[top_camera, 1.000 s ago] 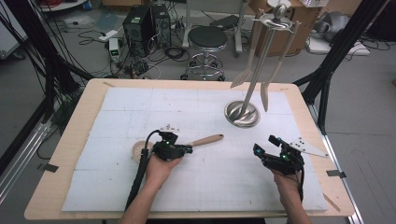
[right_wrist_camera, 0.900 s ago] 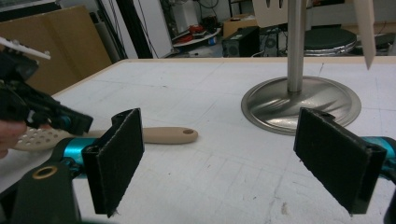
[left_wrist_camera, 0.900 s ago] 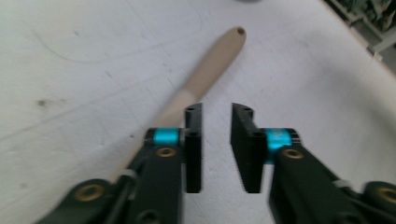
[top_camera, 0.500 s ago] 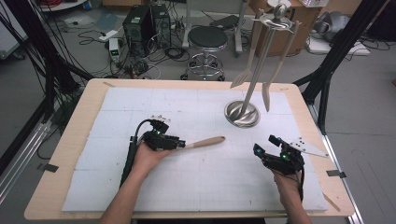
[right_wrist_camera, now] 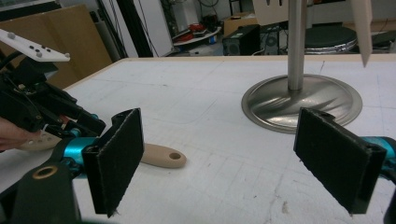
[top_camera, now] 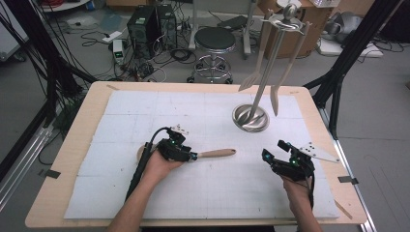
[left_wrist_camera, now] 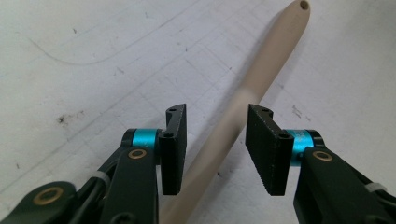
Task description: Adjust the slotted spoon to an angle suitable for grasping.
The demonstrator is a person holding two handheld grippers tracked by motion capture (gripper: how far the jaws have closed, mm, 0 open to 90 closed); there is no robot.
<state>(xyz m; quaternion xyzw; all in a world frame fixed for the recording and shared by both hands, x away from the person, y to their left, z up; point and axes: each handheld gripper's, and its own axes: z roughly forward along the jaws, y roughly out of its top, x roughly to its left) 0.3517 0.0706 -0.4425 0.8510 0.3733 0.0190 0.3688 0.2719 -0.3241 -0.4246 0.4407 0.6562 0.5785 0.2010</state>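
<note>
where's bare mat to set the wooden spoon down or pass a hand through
Bare mat: the far left, behind the left gripper; the near strip between both forearms; the middle, between the spoon handle and right gripper. Crowded: far right, around the rack base and its hanging utensils.

Even, bright overhead light from above my table (top_camera: 67, 159); shadows stay soft and short. The steel stand base (top_camera: 250, 118) throws a mild glare, streaked in my right gripper view. Near that base the high view is soft and grainy. My own jaws blur slightly close up.
</note>
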